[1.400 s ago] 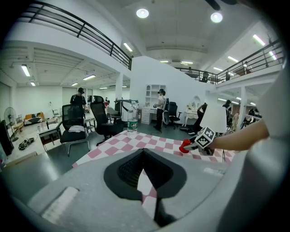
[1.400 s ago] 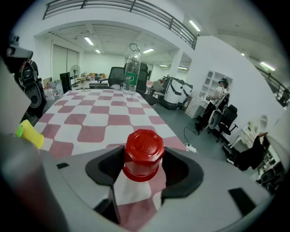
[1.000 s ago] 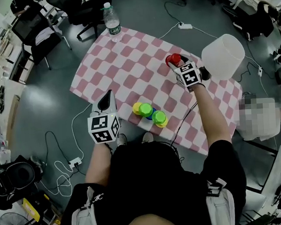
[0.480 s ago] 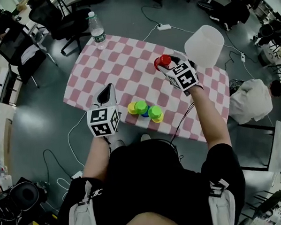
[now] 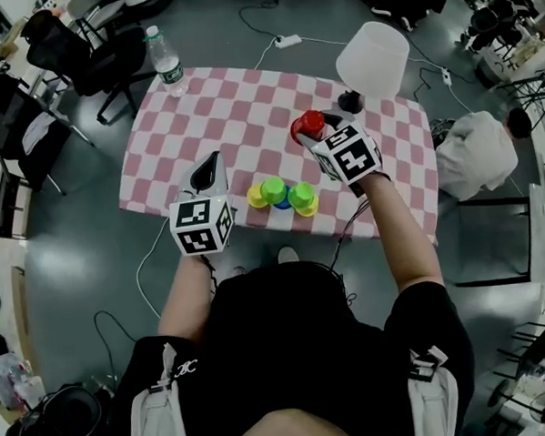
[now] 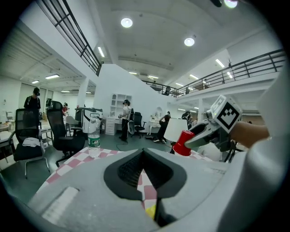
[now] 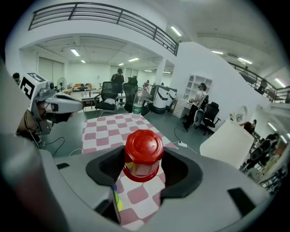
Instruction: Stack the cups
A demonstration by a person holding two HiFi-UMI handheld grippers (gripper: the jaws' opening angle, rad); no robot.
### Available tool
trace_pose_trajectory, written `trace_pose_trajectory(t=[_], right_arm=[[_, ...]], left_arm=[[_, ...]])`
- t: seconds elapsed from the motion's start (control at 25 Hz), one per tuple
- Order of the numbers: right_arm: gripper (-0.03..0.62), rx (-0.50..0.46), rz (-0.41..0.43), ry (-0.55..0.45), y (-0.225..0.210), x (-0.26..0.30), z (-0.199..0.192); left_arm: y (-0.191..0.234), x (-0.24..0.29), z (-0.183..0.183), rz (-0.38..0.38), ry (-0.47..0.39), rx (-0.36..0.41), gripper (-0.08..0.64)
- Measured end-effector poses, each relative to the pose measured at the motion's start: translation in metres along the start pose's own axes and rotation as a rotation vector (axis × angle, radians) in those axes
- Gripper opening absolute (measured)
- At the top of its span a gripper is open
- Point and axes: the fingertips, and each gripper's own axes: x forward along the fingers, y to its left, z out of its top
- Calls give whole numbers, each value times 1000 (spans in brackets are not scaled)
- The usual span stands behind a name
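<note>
Right gripper (image 5: 313,131) has the red cup (image 7: 143,153). Its jaws are spread to the cup's width with the pads pressed on its sides. The cup is upside down, closed base up and rim down. In the right gripper view I see cloth (image 5: 222,115) under the rim, so it looks clear of the surface. In the head view it hangs over the far right part of the cloth, near the lamp (image 5: 372,58) base. It's well apart from the other cups.

Left gripper (image 6: 143,155): jaws together, nothing between them. Its tips are over the near left part of the cloth, beside the cups but not touching them. From its view the red cup shows off to the right, in the other gripper.

The rest of the cups sit in a tight cluster at the near edge of the cloth, between the two grippers:
- yellow cup (image 5: 255,198) on the left
- green cup (image 5: 273,189) next to it
- blue cup (image 5: 283,204), only a sliver showing between the greens
- second green cup (image 5: 300,195), sitting on a second yellow cup (image 5: 309,208), on the right

All look upside down. I can't tell whether the first green one sits on the blue.

Bottle (image 5: 166,72) stands upright at the far left corner of the cloth. The lamp stands at the far right corner. A person (image 5: 474,152) in white is off to the right of the table.
</note>
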Motion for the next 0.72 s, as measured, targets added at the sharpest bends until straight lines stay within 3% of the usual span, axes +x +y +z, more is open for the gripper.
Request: trace_pose_trajectory(t=[0.36,0.72], right_arm=[[252,97,-20,37,47,-13,-31],[252,86,-18,94,86,1,-61]], left_arm=[[-8,-3,-7,-109,21,30,15],[-9,-7,-23,-168,51,34,15]])
